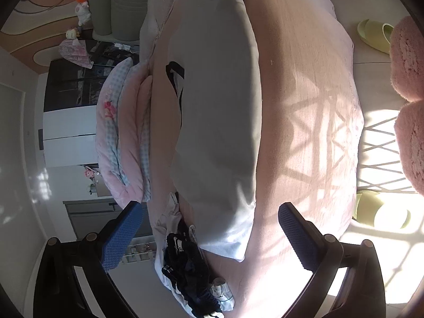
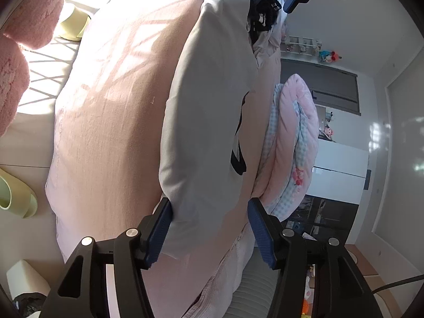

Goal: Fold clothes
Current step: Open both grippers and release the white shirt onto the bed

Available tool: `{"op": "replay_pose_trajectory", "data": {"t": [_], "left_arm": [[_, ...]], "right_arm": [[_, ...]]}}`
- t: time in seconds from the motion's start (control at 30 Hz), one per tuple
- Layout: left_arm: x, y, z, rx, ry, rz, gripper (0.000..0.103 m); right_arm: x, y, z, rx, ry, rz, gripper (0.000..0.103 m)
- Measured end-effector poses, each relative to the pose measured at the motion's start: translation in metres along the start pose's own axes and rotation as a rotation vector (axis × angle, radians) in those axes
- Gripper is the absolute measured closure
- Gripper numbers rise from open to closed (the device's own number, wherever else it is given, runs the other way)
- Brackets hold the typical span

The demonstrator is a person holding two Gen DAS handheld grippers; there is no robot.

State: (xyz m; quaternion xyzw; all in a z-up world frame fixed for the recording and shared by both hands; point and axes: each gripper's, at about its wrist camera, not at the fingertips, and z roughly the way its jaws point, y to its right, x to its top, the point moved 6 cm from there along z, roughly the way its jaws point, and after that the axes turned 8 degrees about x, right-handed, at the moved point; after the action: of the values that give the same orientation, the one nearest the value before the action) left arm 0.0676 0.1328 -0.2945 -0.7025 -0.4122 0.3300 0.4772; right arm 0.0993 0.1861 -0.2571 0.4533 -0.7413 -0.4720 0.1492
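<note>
A grey folded garment with a black neckline trim lies lengthwise on the pink bed sheet. My left gripper is open wide over one end of it, its blue pads well apart from the cloth. At the opposite end my right gripper is open too. That end of the garment lies between its jaws; the left pad sits at the cloth's edge without pinching it. Each gripper shows at the top of the other's view.
A heap of dark and white clothes lies by the left gripper. A folded pink quilt runs along the bed's far side. Green slippers and a pink fluffy cushion are on the sunlit floor.
</note>
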Motion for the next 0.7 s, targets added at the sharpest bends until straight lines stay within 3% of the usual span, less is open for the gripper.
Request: {"op": "replay_pose_trajectory", "data": {"t": [0.2,0.5,0.7], "left_arm": [[-0.004,-0.022,0.007,0.050,-0.020,-0.018,0.000],[-0.010,-0.067,0.020,0.211,-0.022,-0.028,0.000],[-0.014,-0.077,0.055,0.245,-0.075,-0.055,0.000]], "right_arm": [[-0.014,0.017,-0.004,-0.030,-0.053,0.006,0.041],[-0.039,0.040,0.011,-0.098,-0.151,0.033,0.041],[-0.030,0.064,0.044,-0.146,-0.123,0.051,0.041]]}}
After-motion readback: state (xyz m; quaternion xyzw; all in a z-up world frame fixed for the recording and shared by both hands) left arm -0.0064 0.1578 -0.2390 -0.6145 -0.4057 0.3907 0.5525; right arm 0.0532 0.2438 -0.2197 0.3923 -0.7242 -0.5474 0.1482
